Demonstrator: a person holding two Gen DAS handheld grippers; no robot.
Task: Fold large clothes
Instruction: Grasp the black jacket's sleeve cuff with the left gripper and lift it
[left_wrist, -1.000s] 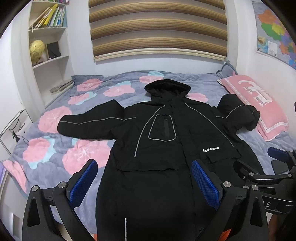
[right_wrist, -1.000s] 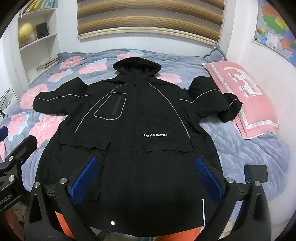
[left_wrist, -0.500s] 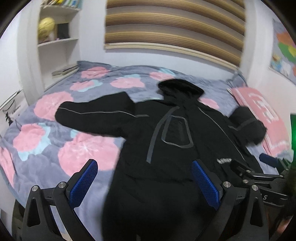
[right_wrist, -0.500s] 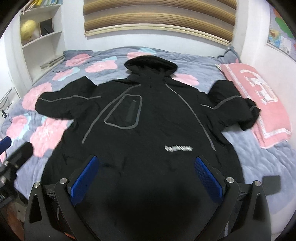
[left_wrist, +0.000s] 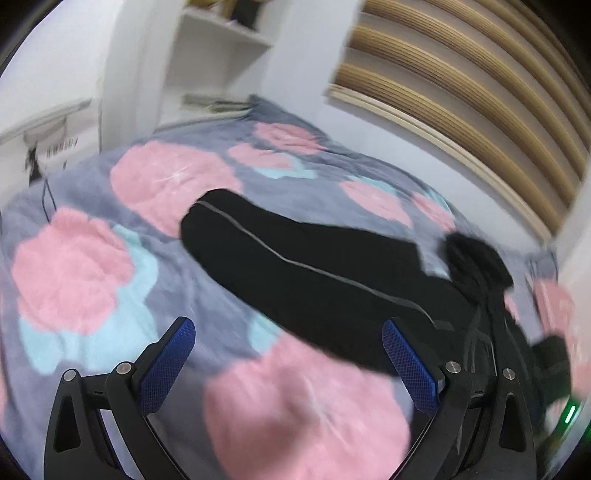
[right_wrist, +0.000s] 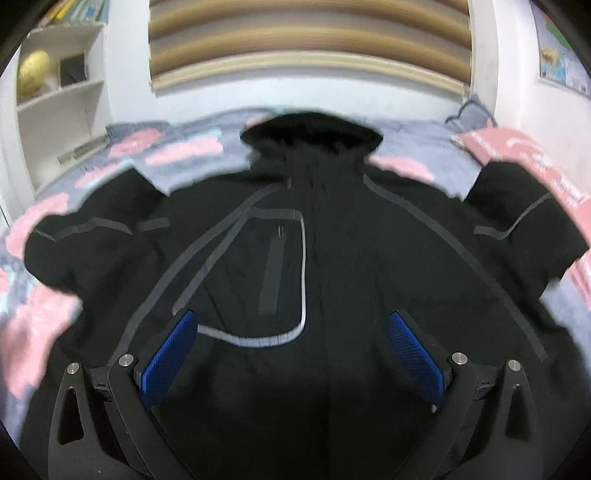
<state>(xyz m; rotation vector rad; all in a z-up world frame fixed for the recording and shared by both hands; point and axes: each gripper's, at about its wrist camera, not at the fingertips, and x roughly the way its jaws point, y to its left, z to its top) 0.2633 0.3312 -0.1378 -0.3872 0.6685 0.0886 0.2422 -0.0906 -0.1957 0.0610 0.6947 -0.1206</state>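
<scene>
A large black hooded jacket (right_wrist: 332, 258) with grey reflective stripes lies spread face up on the bed. Its left sleeve (left_wrist: 295, 258) stretches out across the flowered blanket, the cuff at the far end. My left gripper (left_wrist: 288, 350) hovers open above the blanket just short of that sleeve, with nothing between its blue pads. Open too, my right gripper (right_wrist: 291, 343) hangs low over the jacket's chest near the outlined pocket (right_wrist: 258, 280). The hood (right_wrist: 310, 129) points at the far wall. Both views are blurred by motion.
The bed carries a grey blanket with pink flowers (left_wrist: 74, 266). A pink pillow (right_wrist: 517, 155) lies at the right by the wall. White shelves (right_wrist: 59, 92) stand at the left, and a striped blind (right_wrist: 310, 40) hangs behind the bed.
My left gripper has swung left and forward from the jacket's hem to its left sleeve. My right gripper has moved forward and down over the chest. Both stayed open.
</scene>
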